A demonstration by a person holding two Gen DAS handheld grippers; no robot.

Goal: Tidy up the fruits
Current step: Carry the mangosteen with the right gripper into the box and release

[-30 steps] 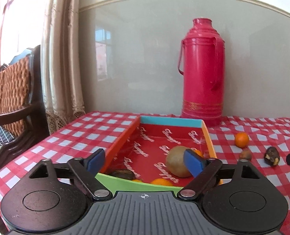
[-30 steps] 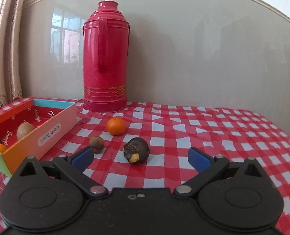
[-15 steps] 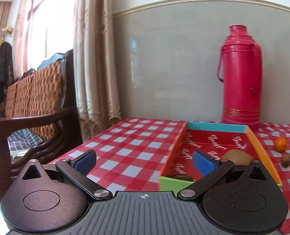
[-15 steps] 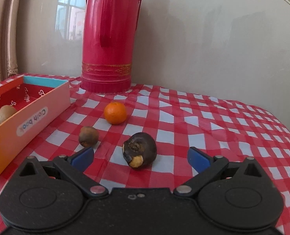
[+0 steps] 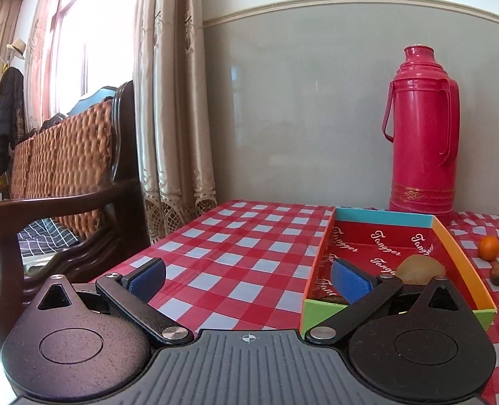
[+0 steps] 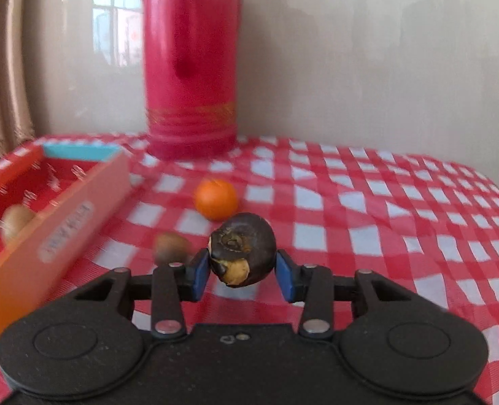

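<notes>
Red box (image 5: 381, 236) floor reads "Tangger" repeatedly in white script

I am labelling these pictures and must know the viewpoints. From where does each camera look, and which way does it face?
Left wrist: sits on the open left gripper, faces the wall over the tablecloth; box at right.
Right wrist: sits on the right gripper, tilted down; its jaws have just closed on the dark fruit.
Shared: box, flask, orange, brown fruit.
</notes>
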